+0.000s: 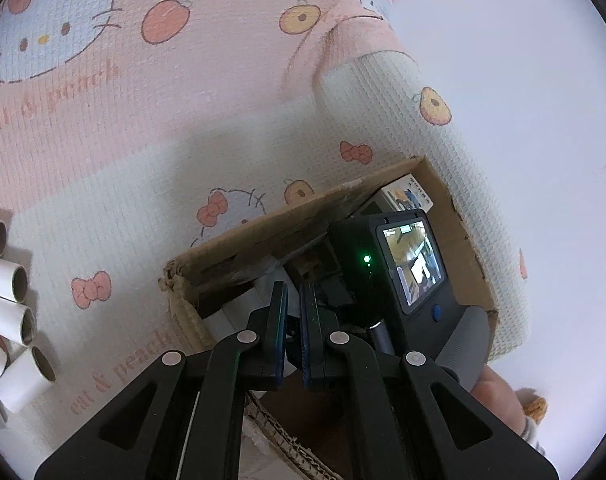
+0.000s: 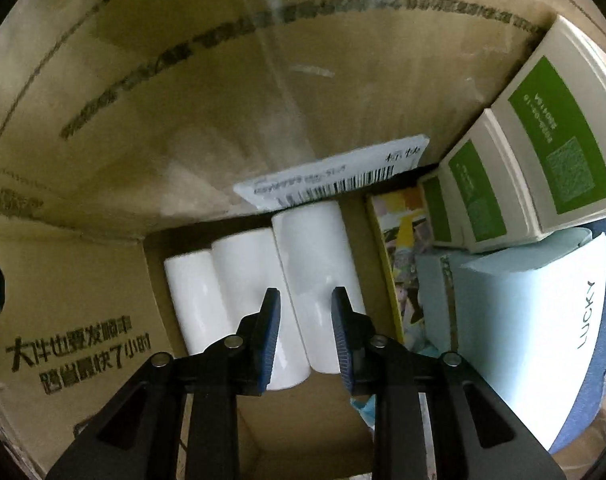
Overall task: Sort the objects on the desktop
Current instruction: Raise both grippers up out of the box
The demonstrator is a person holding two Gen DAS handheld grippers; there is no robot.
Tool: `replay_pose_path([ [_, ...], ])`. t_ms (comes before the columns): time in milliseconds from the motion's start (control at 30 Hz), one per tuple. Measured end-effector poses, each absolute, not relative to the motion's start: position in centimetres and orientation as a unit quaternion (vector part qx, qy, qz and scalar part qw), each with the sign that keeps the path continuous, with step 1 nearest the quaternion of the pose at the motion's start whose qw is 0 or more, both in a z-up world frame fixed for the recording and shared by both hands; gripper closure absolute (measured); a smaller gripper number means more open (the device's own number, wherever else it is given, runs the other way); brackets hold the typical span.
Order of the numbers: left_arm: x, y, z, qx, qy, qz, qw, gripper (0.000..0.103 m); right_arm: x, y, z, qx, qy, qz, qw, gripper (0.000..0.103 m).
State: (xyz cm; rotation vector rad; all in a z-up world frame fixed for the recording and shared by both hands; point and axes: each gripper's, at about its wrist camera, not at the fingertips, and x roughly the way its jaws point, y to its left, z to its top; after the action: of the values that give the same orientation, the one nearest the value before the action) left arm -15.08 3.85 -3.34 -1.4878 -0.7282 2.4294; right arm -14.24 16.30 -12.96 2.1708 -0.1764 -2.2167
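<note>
Rolls (image 2: 263, 300) — three white ones — lie side by side on the floor of the carton (image 2: 143, 100), right under the right gripper (image 2: 305, 300), which points down into it. Its blue-padded jaws stand a little apart over the seam between the middle and right rolls and hold nothing. Just right of the rolls stands a yellow printed box (image 2: 395, 248), then a pale blue box (image 2: 531, 312) marked LUCKY, with green-labelled boxes (image 2: 543, 152) stacked above it against the carton wall. A barcode label (image 2: 343, 176) sticks to the wall behind the rolls. Seen from the left wrist, the left gripper (image 1: 293, 300) hovers at the carton's near rim with its jaws nearly together and empty. The right tool's camera unit (image 1: 399, 260) dips into the carton (image 1: 263, 232) just beyond. More rolls (image 1: 11, 280) lie well apart on the cat-print mat (image 1: 183, 120) — at the left edge.
</note>
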Motion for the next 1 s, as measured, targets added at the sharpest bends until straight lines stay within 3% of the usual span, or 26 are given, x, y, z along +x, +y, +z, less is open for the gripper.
replay_pose_path([
  [333, -15.0, 4.2, -3.3, -0.505, -0.233, 0.825, 0.101, 0.097, -13.6, 15.6, -12.8, 0.701, -0.038, -0.712, -0.007, 0.081],
  [500, -15.1, 4.1, -3.4, -0.503, -0.236, 0.825, 0.103, 0.096, -13.5, 16.0, -12.1, 0.692, -0.066, -0.718, 0.008, 0.081],
  [867, -14.5, 4.0, -2.9, -0.492, -0.248, 0.823, 0.136, 0.072, -10.3, 15.2, -5.7, 0.631, -0.059, -0.773, 0.027, 0.081],
  [1000, -13.9, 4.1, -2.4, -0.495, -0.253, 0.816, 0.155, 0.059, -7.2, 14.8, -4.6, 0.619, -0.049, -0.784, 0.021, 0.08],
])
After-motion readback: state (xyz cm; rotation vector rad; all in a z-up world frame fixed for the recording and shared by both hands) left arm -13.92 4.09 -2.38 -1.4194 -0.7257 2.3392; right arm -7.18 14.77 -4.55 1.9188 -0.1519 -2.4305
